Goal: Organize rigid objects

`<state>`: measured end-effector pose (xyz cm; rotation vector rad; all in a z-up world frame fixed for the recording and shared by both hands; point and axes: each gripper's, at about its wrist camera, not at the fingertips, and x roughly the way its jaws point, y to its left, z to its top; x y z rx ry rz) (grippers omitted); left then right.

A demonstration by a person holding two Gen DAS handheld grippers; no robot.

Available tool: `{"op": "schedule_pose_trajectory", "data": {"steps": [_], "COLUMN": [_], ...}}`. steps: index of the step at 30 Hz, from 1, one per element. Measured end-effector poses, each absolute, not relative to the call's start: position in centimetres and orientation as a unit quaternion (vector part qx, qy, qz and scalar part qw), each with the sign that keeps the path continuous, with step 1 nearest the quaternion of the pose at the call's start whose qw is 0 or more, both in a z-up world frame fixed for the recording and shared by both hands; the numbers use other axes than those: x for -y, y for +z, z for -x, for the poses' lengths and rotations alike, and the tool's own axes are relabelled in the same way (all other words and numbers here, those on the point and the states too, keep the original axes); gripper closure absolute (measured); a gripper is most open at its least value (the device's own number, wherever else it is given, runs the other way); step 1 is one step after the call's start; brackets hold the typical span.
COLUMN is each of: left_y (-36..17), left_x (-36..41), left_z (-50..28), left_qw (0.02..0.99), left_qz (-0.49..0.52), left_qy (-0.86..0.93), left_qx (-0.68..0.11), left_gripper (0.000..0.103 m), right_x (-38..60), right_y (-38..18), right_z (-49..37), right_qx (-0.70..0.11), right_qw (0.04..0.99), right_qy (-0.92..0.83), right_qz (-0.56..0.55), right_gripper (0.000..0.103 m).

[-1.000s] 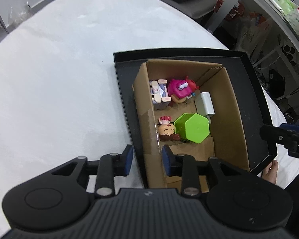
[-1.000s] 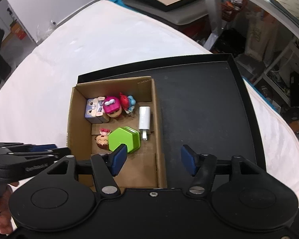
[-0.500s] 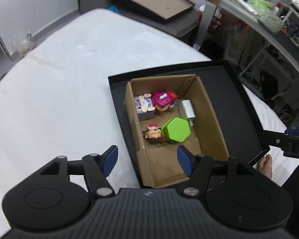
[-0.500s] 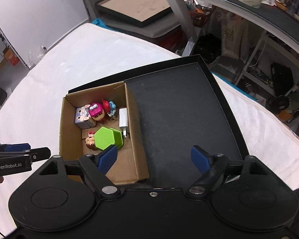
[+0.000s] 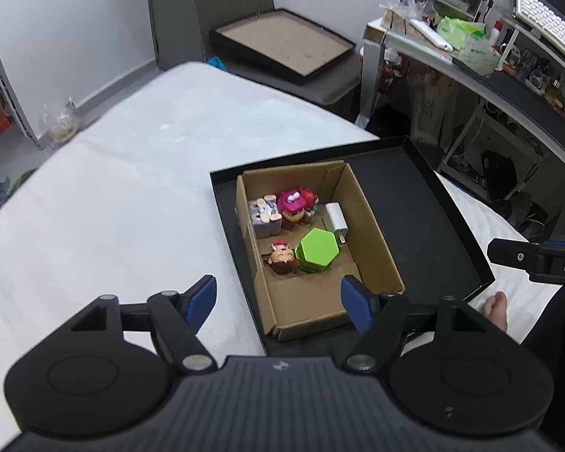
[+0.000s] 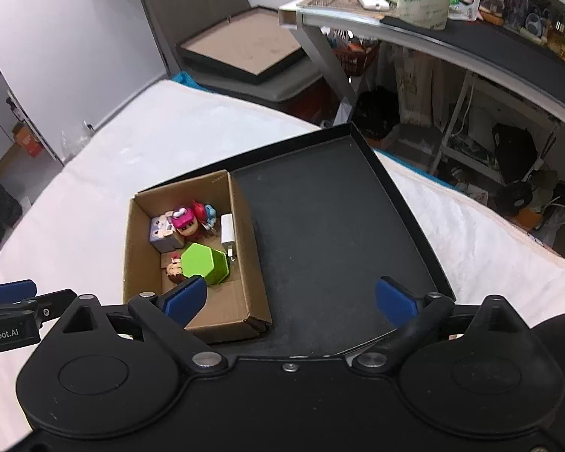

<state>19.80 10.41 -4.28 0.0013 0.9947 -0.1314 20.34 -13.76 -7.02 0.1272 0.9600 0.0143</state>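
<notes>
Left tongs (image 5: pixel 278 297) and right tongs (image 6: pixel 290 297): just opened, empty, pulled back | cardboard box (image 5: pixel 373 233) released on black tray (image 6: pixel 327 226) | sorting looks finished

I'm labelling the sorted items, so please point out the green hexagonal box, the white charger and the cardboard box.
green hexagonal box (image 5: pixel 317 249): left wrist view, on its flat top.
white charger (image 5: pixel 336 220): left wrist view, on its white body.
cardboard box (image 6: pixel 136 252): right wrist view, on its left inner wall.
</notes>
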Motion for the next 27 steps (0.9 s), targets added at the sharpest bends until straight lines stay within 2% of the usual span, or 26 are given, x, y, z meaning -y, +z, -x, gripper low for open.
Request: {"op": "schedule_pose_trajectory", "data": {"steps": [19, 23, 27], "left_y": [-0.6, -0.6, -0.8], "left_x": [-7.4, -7.4, -7.4], "left_z": [-13.9, -12.8, -11.8], "left_qw": [0.902, 0.906, 0.905], "left_qz": [-0.005, 0.005, 0.011], "left_qy": [-0.068, -0.055, -0.049], "left_qx": [-0.426, -0.420, -0.423], "left_gripper": [0.026, 0.017, 0.014], "right_x": [15.8, 16.3, 16.6], "right_y": [-3.5, -3.2, -3.2], "right_z": [-14.0, -13.4, -12.5], "right_qx": [-0.375, -0.371, -0.363], "right_qw": [0.924, 0.925, 0.928], "right_qy": [0.052, 0.056, 0.051], "right_qz": [-0.063, -0.061, -0.061], "right_gripper": [0.000, 0.000, 0.000]}}
